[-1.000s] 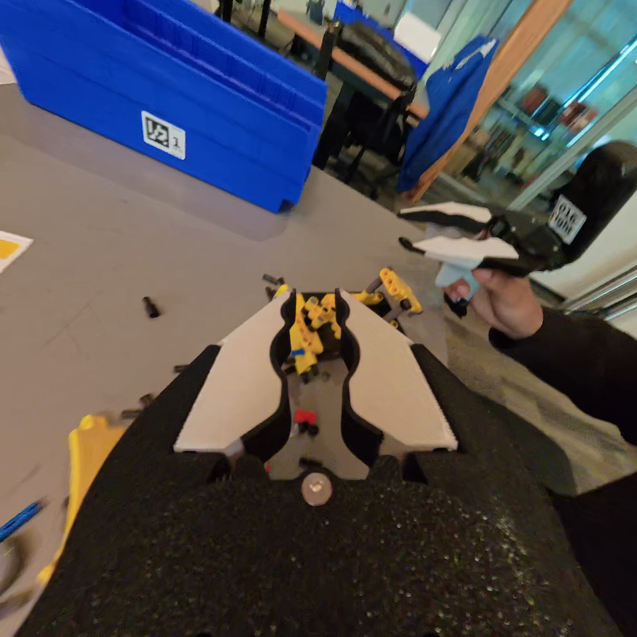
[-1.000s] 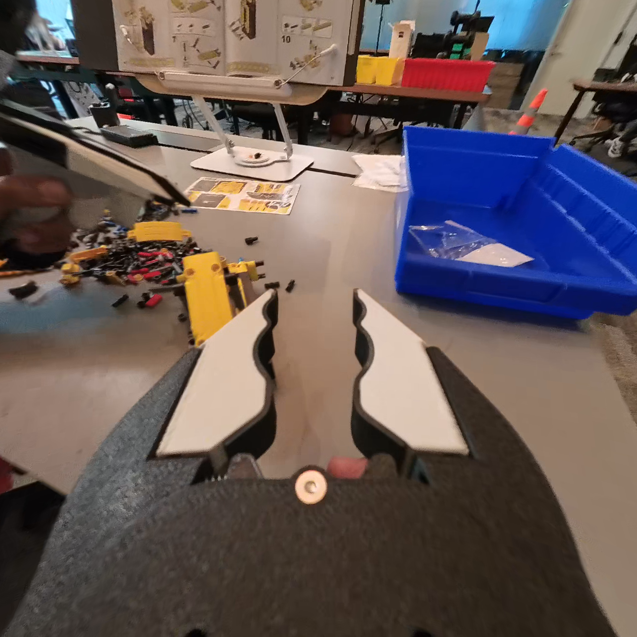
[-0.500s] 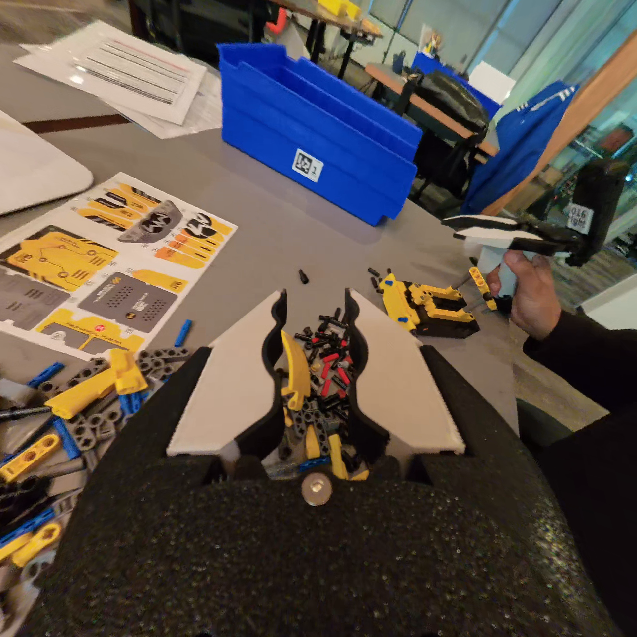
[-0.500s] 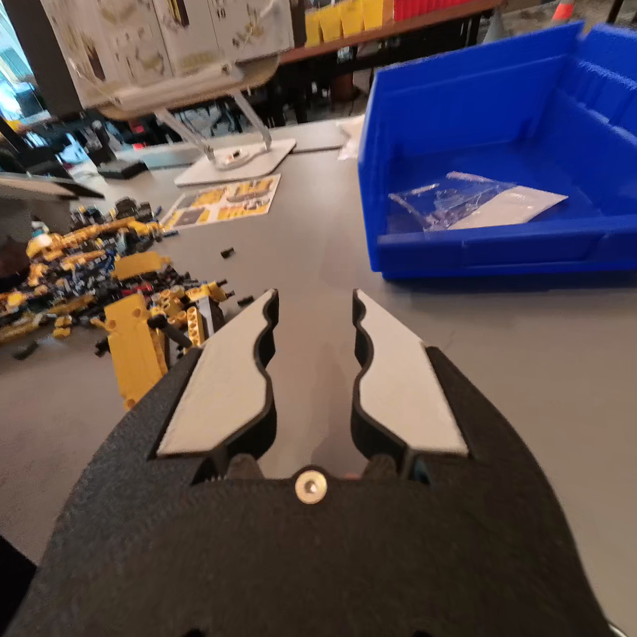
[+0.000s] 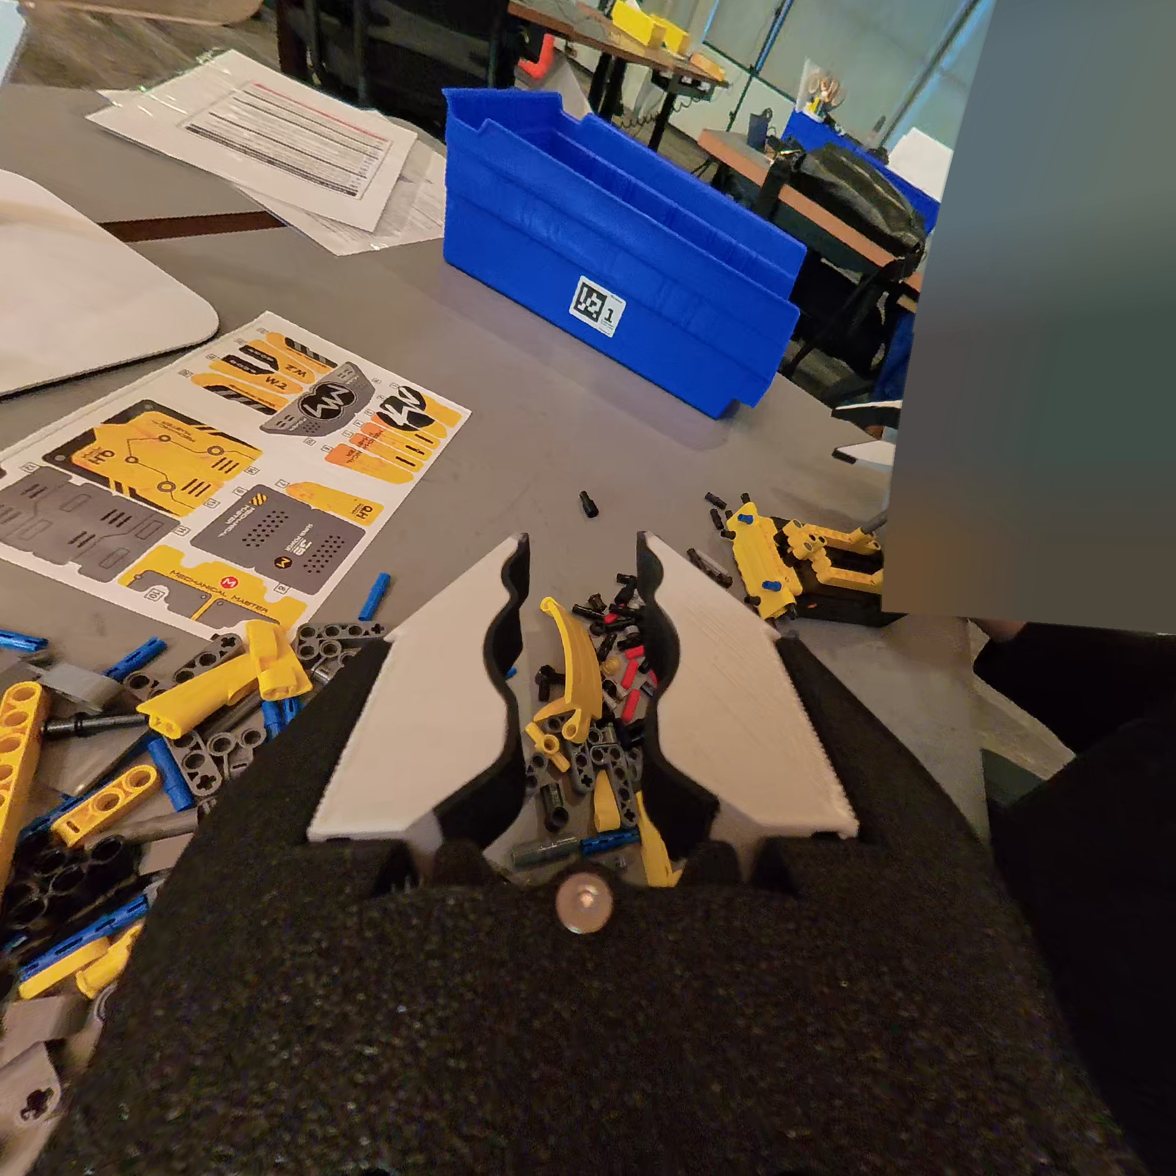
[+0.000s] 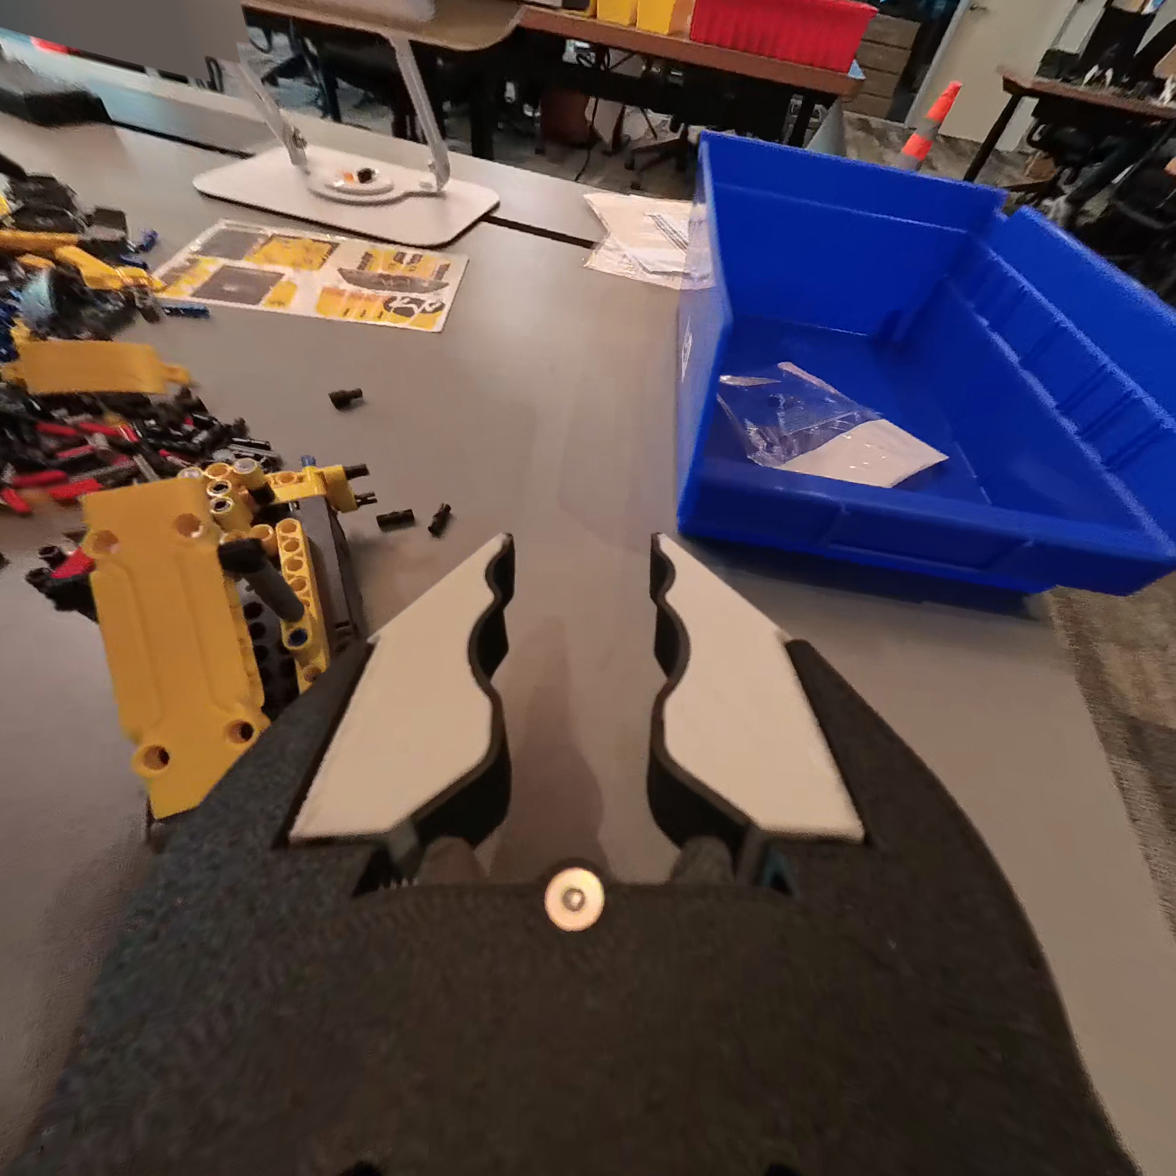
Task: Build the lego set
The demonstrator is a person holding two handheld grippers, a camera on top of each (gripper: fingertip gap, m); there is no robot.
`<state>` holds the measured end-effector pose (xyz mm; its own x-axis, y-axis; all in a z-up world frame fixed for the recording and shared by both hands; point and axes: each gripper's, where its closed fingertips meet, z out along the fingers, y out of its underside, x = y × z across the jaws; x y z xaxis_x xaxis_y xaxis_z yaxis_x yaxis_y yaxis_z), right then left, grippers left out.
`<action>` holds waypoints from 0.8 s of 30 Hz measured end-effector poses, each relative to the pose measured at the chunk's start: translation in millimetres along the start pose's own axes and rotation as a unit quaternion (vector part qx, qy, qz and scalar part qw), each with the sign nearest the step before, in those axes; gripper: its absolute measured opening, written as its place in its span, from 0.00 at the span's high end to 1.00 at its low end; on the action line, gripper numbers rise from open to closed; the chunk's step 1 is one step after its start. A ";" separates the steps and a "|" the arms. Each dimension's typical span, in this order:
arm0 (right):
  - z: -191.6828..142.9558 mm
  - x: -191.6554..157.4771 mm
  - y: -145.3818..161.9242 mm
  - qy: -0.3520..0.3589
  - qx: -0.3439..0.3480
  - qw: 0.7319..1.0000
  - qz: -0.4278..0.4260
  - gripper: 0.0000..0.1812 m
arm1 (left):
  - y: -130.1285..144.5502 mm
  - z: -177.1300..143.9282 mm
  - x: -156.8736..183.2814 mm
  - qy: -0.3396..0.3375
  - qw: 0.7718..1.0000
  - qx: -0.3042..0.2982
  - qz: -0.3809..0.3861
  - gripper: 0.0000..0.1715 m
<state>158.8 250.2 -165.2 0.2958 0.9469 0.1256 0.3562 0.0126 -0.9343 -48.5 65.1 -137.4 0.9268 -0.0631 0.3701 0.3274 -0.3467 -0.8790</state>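
My left gripper [image 5: 582, 539] is open and empty above a pile of small building-toy parts on the grey table. A curved yellow piece [image 5: 573, 662] and small black and red pins [image 5: 627, 643] show between its fingers. A partly built yellow and black assembly [image 5: 795, 566] sits to its right. My right gripper [image 6: 580, 539] is open and empty over bare table, just right of the same assembly [image 6: 191, 623]. A loose parts pile [image 6: 95, 433] lies farther left.
A blue bin [image 5: 611, 254] stands at the back; in the right wrist view the bin [image 6: 827, 528] holds a clear plastic bag [image 6: 802, 413]. A sticker sheet [image 5: 203, 464], papers [image 5: 267, 133] and a white stand base [image 6: 356, 191] lie on the table. Yellow and grey beams [image 5: 210, 693] lie left. My right fingertips sit around 30 cm from my left ones.
My left gripper pulled back from the yellow assembly and swung left over the parts pile. My right gripper moved closer to the assembly and the bin.
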 end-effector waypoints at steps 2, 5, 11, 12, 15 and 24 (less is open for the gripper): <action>0.3 1.3 0.4 0.009 -0.001 1.000 -0.008 0.77 | -1.8 -1.5 -0.9 0.002 1.000 0.007 -0.003 0.81; -1.2 5.9 -1.1 0.016 0.005 1.000 0.003 0.77 | -2.7 -2.0 -7.5 -0.007 1.000 0.015 -0.004 0.81; -5.2 11.6 -4.9 0.015 0.024 0.999 0.031 0.77 | -1.8 -0.6 -13.6 -0.001 0.999 0.022 -0.029 0.81; -5.4 12.1 -5.1 0.016 0.024 0.999 0.032 0.77 | -1.7 -0.7 -15.1 -0.003 0.999 0.022 -0.030 0.81; -5.1 11.7 -4.7 0.017 0.023 0.999 0.029 0.77 | -0.7 -0.4 -17.3 -0.006 0.999 0.022 -0.031 0.81; -4.7 12.1 -4.4 0.017 0.021 0.999 0.031 0.77 | 2.7 2.1 -18.6 -0.005 0.999 0.018 -0.033 0.81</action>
<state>164.9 260.1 -158.0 0.3466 0.9348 0.0775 0.2987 -0.0317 -0.9538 -64.5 67.4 -147.4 0.9047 -0.0318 0.4248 0.3941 -0.3165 -0.8629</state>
